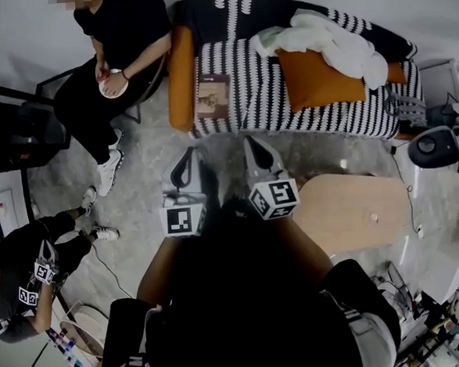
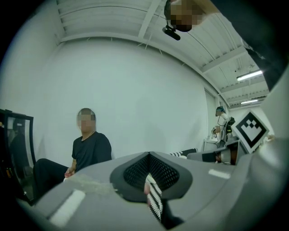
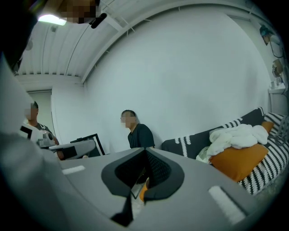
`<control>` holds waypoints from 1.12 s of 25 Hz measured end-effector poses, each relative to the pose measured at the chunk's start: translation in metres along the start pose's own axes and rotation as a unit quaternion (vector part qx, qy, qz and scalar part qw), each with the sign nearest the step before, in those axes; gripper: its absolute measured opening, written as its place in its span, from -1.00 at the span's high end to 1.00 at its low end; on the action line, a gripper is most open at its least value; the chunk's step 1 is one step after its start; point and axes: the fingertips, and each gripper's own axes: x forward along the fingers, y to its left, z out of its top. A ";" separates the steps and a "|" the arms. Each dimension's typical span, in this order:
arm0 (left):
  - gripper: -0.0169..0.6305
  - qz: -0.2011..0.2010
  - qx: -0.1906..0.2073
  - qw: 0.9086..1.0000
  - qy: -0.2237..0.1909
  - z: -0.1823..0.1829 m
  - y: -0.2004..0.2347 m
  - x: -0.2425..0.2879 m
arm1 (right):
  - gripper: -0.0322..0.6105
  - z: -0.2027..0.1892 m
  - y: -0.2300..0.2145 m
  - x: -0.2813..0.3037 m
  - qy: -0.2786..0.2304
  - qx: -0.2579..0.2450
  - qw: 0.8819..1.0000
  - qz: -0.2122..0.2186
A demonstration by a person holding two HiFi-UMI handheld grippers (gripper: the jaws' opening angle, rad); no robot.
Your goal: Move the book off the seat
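Grey concrete floor spreads under a sofa [image 1: 302, 95] draped in black-and-white striped fabric, with an orange side panel at its left end. On the sofa's seat, close to that left end, the book [image 1: 213, 94] lies flat, untouched and well apart from both grippers. Further right on the seat an orange cushion [image 1: 316, 78] lies under a crumpled white blanket [image 1: 333, 42]. A pale wooden table [image 1: 349, 210] stands on the floor in front of the sofa. Left of the sofa a seated person [image 1: 118, 45] in black holds a round white cup [image 1: 113, 86]; what it contains cannot be made out. The left gripper [image 1: 188, 156] and the right gripper [image 1: 252, 146] hang side by side over the floor, pointing toward the sofa, each with its jaws pressed together on nothing
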 end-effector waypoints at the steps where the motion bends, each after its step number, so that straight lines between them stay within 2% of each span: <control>1: 0.93 -0.002 -0.001 1.000 0.000 0.001 0.005 0.008 | 0.88 -0.001 -0.002 0.008 0.002 0.002 1.000 -0.003; 9: 0.93 -0.023 -0.008 1.000 0.018 -0.008 0.036 0.059 | 0.88 -0.012 -0.016 0.062 0.026 0.018 0.999 -0.033; 15: 0.93 -0.025 -0.024 0.999 0.029 -0.028 0.064 0.088 | 0.88 -0.030 -0.030 0.097 0.040 0.032 0.997 -0.054; 28: 0.93 -0.038 -0.035 0.997 0.050 -0.093 0.095 0.140 | 0.88 -0.107 -0.072 0.154 0.072 0.071 0.990 -0.093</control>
